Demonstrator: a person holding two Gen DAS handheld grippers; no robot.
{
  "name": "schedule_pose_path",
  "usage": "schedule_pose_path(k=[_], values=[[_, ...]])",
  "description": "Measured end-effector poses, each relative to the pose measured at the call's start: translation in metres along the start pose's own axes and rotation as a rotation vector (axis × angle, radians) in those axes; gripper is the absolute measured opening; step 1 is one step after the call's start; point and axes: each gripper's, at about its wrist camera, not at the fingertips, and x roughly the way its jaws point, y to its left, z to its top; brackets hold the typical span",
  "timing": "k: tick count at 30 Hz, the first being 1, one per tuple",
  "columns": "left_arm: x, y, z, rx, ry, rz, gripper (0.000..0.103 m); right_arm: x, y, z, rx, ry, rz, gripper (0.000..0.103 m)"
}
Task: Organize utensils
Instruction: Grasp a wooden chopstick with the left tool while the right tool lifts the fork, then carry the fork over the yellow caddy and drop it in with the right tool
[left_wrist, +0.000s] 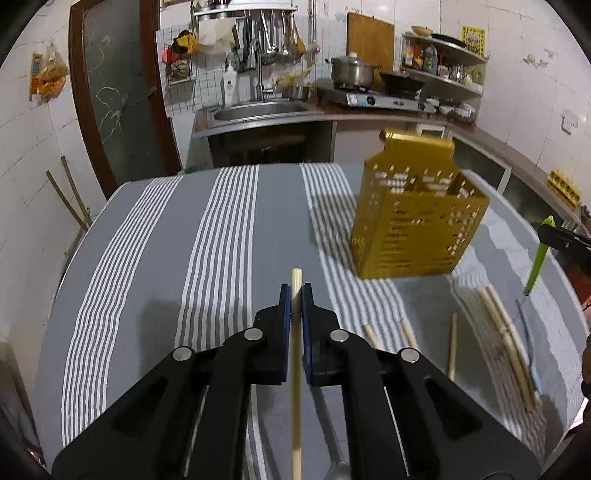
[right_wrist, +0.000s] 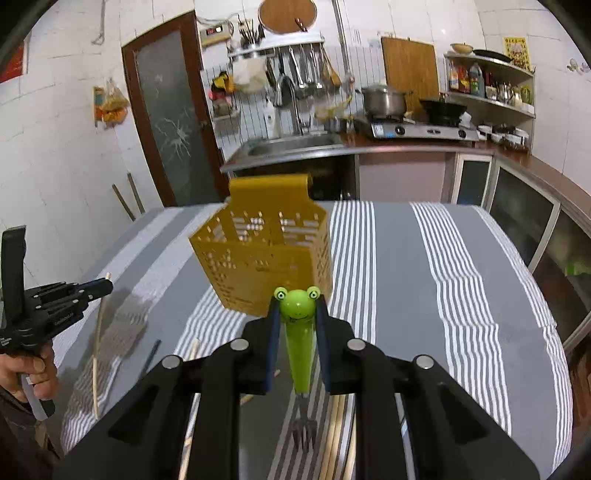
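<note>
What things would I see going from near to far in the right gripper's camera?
Right gripper holding the frog fork → yellow utensil basket → far edge of the striped tablecloth → sink.

The left gripper (left_wrist: 294, 295) is clamped on a chopstick (left_wrist: 296, 387), the right gripper (right_wrist: 297, 314) on a frog-handled fork (right_wrist: 297, 339), both angled downward.

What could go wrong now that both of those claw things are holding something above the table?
The left gripper pinches one thin chopstick near its tip, so the long free end could swing or slip out. The right gripper holds the frog-handled fork prongs down; dropped that way into the yellow holder, it might catch on a slot. Both tools heading for that one holder could also bump each other.
</note>
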Motion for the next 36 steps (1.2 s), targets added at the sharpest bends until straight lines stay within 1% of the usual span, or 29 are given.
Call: schedule_pose_path(k=[8,12,15,18,28,36], values=[[-0.046,-0.013,0.025,0.016,-0.13,-0.017,0.005,-0.029,0.008,0.022,-0.018,-0.089,0.004,0.019],[-0.061,-0.02,0.041,0.016,-0.201,-0.019,0.005,-0.039,0.014,0.032,-0.029,-0.123,0.01,0.019],[-0.067,-0.024,0.053,0.014,-0.231,-0.031,0.005,-0.045,0.017,0.042,-0.043,-0.141,0.012,0.019],[-0.072,-0.031,0.066,0.021,-0.259,-0.033,0.005,-0.051,0.018,0.05,-0.054,-0.154,0.01,0.019],[-0.074,-0.052,0.102,0.047,-0.296,-0.039,0.005,-0.058,0.017,0.076,-0.06,-0.198,0.008,0.019],[-0.09,-0.072,0.145,0.06,-0.354,-0.064,0.005,-0.065,0.024,0.118,-0.093,-0.249,-0.004,0.019]])
